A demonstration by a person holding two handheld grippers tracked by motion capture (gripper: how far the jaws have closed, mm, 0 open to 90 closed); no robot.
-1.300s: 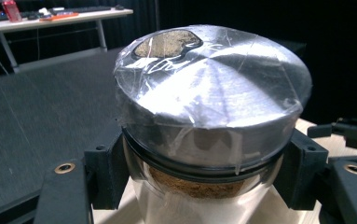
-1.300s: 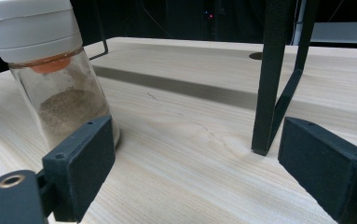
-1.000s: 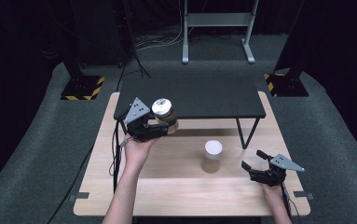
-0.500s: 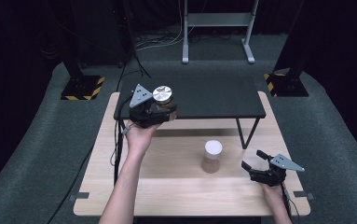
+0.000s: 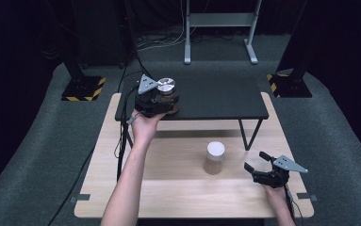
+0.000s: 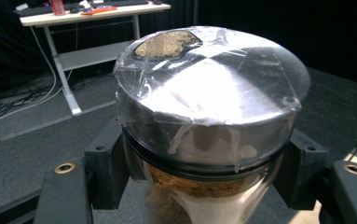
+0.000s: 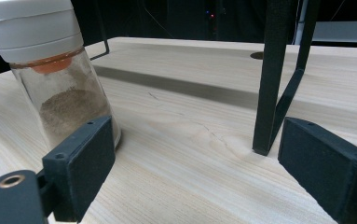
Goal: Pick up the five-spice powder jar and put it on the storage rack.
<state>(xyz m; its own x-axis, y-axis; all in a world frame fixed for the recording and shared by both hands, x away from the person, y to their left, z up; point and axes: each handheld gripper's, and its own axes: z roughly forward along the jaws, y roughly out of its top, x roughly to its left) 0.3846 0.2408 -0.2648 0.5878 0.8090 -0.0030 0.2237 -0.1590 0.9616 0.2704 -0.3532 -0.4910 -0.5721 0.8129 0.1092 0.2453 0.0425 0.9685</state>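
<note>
A: Where is the metal-lidded jar right now?

B: Clamped in the left gripper, over the left end of the black shelf that stands on the worktop. In the left gripper view both jaws press on the glass just under the lid, which is sealed with clear tape, and brown powder shows below the rim.

A: Is it standing on the shelf yet?

B: I can't tell whether the base touches. The jar's long axis is upright, with the shelf top right beneath it, so I judge that the coming move is straight down and then a release.

A: And the right gripper?

B: Its jaws stand spread with nothing between them, low over the worktop at about 4 o'clock. The white-capped jar stands upright just off toward its 9 o'clock; in the right gripper view that jar sits beside the left jaw, apart from it, and a shelf leg rises between the jaws farther off.

A: Which hand is nearer to that second jar?

B: The right one by far; the left hand is well apart at the shelf
</note>
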